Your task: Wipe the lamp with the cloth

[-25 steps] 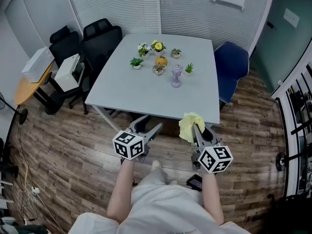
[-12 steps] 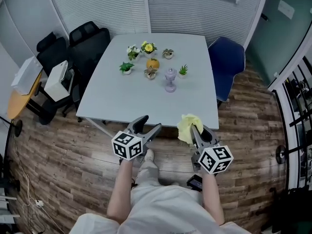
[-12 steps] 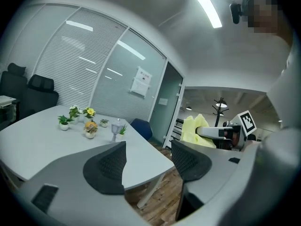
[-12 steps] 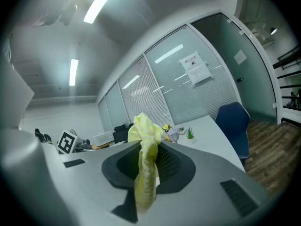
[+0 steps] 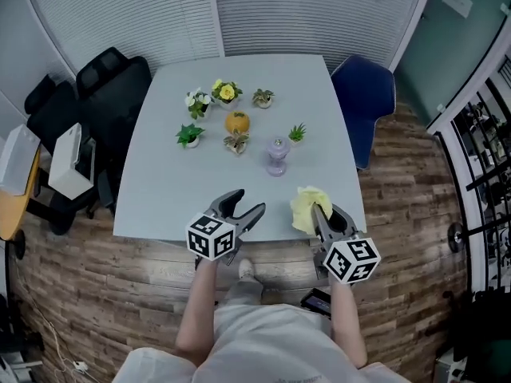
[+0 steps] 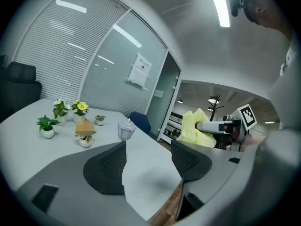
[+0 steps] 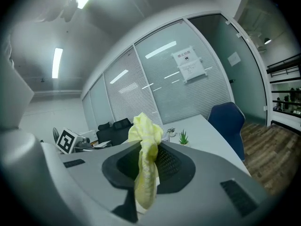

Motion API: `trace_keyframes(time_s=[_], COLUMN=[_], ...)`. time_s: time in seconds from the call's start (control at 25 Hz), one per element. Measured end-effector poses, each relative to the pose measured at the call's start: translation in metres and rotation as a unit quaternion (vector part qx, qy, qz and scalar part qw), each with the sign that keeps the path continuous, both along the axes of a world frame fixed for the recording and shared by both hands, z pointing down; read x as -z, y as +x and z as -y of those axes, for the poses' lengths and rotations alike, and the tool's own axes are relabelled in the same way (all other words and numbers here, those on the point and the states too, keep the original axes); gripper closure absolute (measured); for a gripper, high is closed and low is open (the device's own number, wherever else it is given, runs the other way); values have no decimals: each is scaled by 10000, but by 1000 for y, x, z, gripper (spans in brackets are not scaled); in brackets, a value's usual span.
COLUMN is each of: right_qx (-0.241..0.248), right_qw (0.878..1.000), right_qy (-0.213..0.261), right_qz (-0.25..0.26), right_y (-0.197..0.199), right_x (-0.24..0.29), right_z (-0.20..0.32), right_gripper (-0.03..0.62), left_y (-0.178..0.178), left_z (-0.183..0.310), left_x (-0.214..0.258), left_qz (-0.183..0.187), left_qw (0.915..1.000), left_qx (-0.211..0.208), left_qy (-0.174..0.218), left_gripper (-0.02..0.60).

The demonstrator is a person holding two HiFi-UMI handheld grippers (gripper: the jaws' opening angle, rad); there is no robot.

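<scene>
Head cam steep down; gripper views low, share table point(image 5: 200, 190)

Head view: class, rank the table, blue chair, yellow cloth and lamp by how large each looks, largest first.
1. the table
2. the blue chair
3. the yellow cloth and the lamp look close; the cloth seems slightly larger, but it is nearer the camera, so they stay unranked.

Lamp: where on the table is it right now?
In the head view the lamp stands right of the table's middle, just in front of the small green plant, beyond the yellow cloth.
</scene>
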State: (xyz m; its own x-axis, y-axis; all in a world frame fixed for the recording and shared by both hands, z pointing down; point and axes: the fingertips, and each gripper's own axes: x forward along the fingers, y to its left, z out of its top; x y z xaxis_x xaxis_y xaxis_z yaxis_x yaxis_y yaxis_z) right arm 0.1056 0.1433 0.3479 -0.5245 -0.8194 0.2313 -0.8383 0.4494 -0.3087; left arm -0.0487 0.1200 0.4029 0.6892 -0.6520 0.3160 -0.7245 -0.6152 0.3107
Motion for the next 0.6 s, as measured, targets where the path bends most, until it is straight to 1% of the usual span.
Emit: trace_keyframes(time_s=[0.28,0.48,0.6], right_qx=[-417,-758,-937], right_qw=[9989,9965,9946], right_qy=[-199,-274,-308], right_qz=[-91,-217,-307], right_y=[-24,-31,-31], right_x=[-12,-19,-22], right_z=[59,91,101], right_gripper=[530,530,531], left_y=[-22,-24,-26], left_z=[70,110,128], left_x=[-23,-46,-59], left_qz=[78,223,287], left_qw=[9984,9937,9901], left_qx=[-504,-1045,-1319], left_qy=[-243,-349,-394], left_gripper=[298,298,295])
